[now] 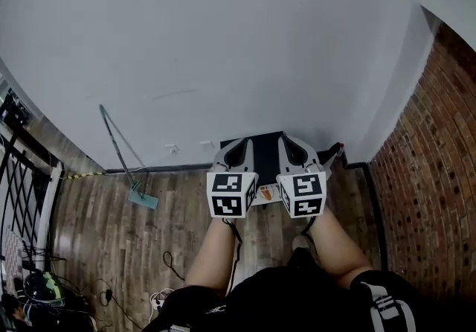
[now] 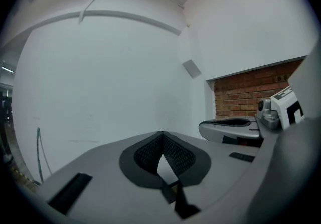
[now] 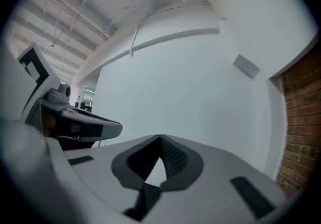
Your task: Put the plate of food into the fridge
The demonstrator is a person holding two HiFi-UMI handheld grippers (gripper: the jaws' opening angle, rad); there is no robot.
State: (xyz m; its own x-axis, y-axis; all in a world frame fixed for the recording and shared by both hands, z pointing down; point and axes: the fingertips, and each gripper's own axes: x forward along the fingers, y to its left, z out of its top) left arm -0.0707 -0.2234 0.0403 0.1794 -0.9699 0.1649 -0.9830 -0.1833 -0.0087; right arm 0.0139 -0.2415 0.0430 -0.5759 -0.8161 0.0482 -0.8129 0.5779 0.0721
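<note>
No plate of food and no fridge shows in any view. In the head view my left gripper (image 1: 236, 144) and right gripper (image 1: 292, 141) are held side by side, pointing at a white wall (image 1: 223, 40). In the left gripper view the left gripper (image 2: 161, 135) has its jaws meeting at the tip with nothing between them, and the right gripper (image 2: 228, 128) hangs beside it. The right gripper view shows the right gripper (image 3: 160, 139) closed the same way and empty, with the left gripper (image 3: 83, 126) at its left.
A brick wall (image 1: 439, 159) stands at the right and a wooden floor (image 1: 97, 226) lies below. A long-handled mop (image 1: 123, 152) leans on the white wall. Cables (image 1: 111, 293) and a black rack (image 1: 18, 189) are at the lower left. A dark object (image 1: 260, 138) sits at the wall's base.
</note>
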